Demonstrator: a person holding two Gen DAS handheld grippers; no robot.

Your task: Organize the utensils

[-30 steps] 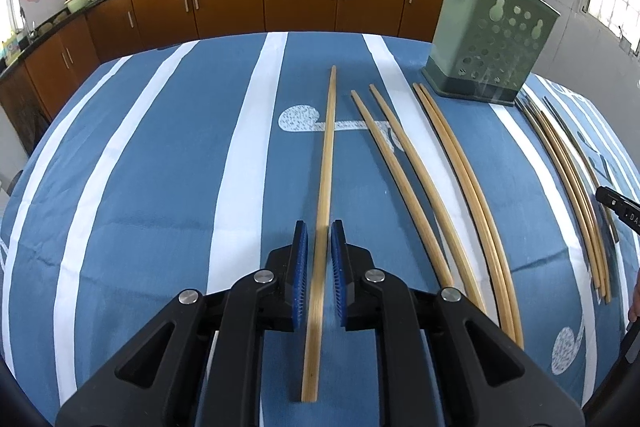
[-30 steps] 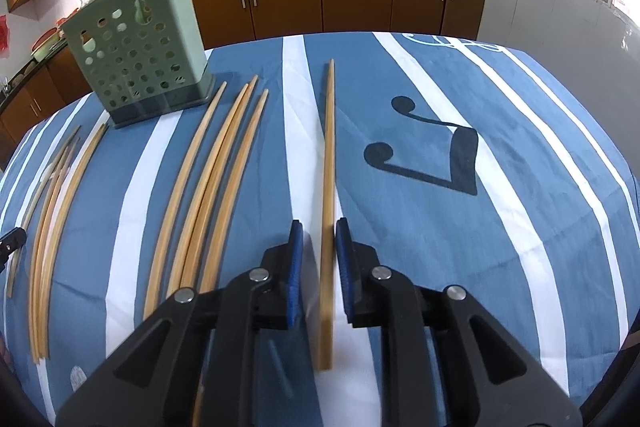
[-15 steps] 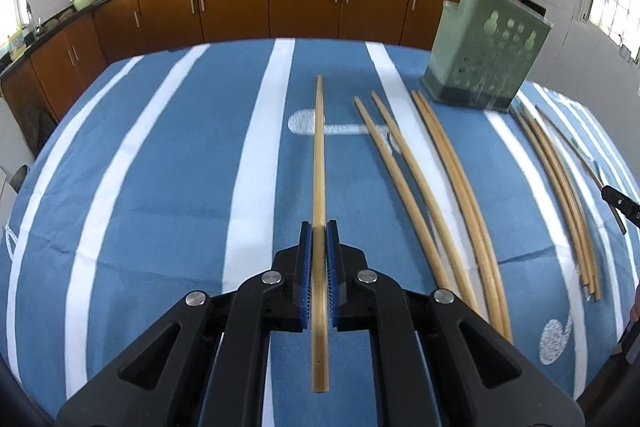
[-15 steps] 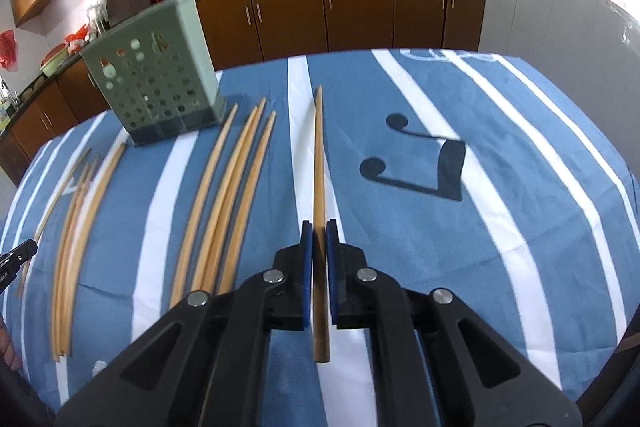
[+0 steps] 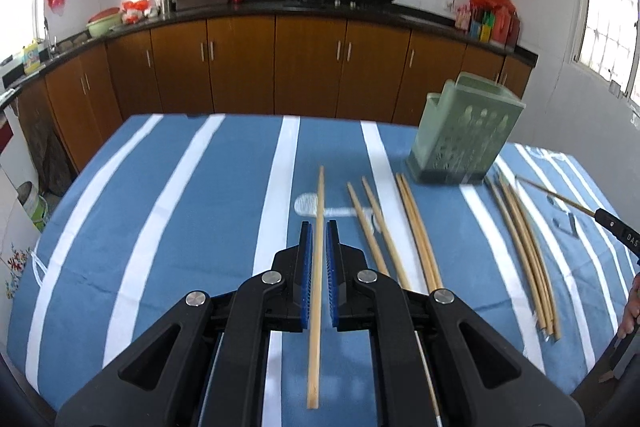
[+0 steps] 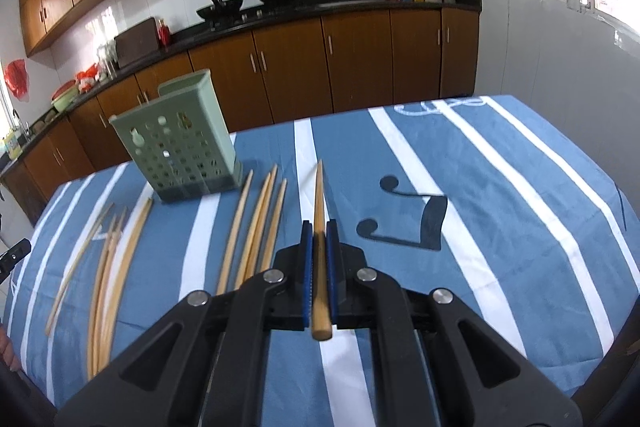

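Note:
My left gripper (image 5: 319,231) is shut on a long wooden chopstick (image 5: 320,195), which is lifted off the blue striped tablecloth (image 5: 192,211) and points away from me. My right gripper (image 6: 319,233) is shut on another chopstick (image 6: 319,195), also raised, with its thick end sticking out behind the pads. A green perforated utensil holder (image 5: 464,139) stands upright at the far right in the left wrist view, and the holder (image 6: 180,151) is at the far left in the right wrist view. Loose chopsticks (image 5: 416,231) lie on the cloth between the two grippers.
A further bundle of chopsticks (image 5: 524,251) lies right of the holder, and chopsticks (image 6: 116,259) show at left in the right view. The right gripper's tip (image 5: 616,231) shows at the frame's right edge. Brown cabinets (image 5: 308,67) and a counter stand beyond the table.
Both grippers closed on a chopstick each and rose with them off the cloth. Both views tilted upward, showing more of the kitchen wall.

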